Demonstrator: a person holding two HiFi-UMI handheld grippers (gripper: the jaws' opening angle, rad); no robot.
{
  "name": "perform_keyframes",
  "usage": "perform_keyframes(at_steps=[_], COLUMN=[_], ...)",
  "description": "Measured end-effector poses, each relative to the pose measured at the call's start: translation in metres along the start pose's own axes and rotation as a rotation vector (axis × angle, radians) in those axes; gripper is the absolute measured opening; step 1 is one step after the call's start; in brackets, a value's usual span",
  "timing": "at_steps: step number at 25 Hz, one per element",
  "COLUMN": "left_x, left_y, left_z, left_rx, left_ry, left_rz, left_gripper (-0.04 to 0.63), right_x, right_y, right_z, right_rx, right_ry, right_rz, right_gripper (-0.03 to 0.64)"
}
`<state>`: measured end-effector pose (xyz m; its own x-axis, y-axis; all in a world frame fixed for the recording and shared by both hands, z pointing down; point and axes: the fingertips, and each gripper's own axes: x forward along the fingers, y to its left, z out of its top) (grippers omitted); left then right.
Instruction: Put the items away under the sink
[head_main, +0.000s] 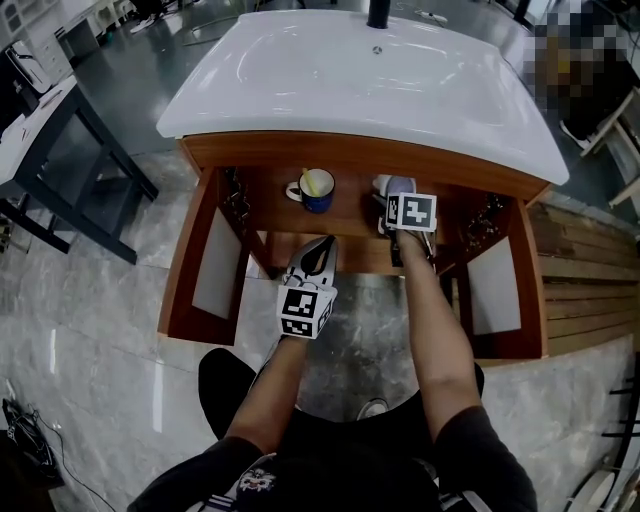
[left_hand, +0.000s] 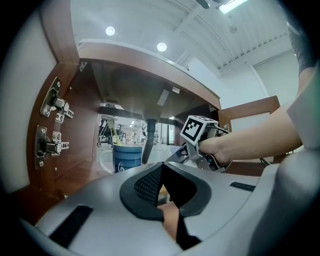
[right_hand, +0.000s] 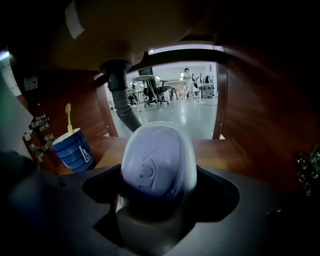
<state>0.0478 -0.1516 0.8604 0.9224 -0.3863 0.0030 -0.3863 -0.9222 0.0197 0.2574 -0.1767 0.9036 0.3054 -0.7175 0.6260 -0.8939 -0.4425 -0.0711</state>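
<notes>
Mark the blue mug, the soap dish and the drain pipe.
blue mug (right_hand: 74, 150), right gripper view, striped outer wall.
soap dish (right_hand: 191, 167), right gripper view, white rim beside the soap.
drain pipe (right_hand: 121, 95), right gripper view, grey stretch below the basin.

Both arms reach fwd & down, R arm stretched further than L arm; L gripper has jaws pressed together w/ nothing btwn, R gripper has jaws clamped on a soap dish.
</notes>
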Motion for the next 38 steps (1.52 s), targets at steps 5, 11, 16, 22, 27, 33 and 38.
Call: perform_keyframes(at_steps=[5,11,16,22,27,33,38], left_x=[-0.001,0.001,0.0,-0.002,0.0,0.005,0.004], left_y=[0.004,-0.003,-0.001,0.006,0.002,-0.003,-0.002], left_z=[0.002,0.0,0.002,0.014,0.027,0.046,0.057], left_rx=[-0.001,-0.003,-0.002,-0.009,-0.018,-0.019,-0.001], left_ry=[-0.003,-0.003,-0.003,-0.029,-0.065,-0.116,-0.136], left_rz=[0.002,-0.012,-0.012,-0.001,-0.006,-0.029,-0.033], left_gripper=[0.0,0.0,0.0,0.0,0.0,0.0,0.0], right_x=[0.004,0.009,0.004,-0.024,-0.078,-0.124,-0.145], right_y=[-0.008,-0.009,-0.008,0.005,0.029,0.046,0.06], right_z=[0.001,0.002,0.006,0.029,0.047,0.04,0.027], right_rx=[0.02,0.064,0.047,0.012,-0.044,-0.076,-0.19], right_ry=[0.024,0.02,-0.022,-0.143,-0.31,-0.41,-0.478], right_rz=[-0.047,-0.03,-0.027,0.033,0.083,0.117,0.098], right_gripper=[0.463,0.465,0.465,0.465,0.465,0.463,0.462])
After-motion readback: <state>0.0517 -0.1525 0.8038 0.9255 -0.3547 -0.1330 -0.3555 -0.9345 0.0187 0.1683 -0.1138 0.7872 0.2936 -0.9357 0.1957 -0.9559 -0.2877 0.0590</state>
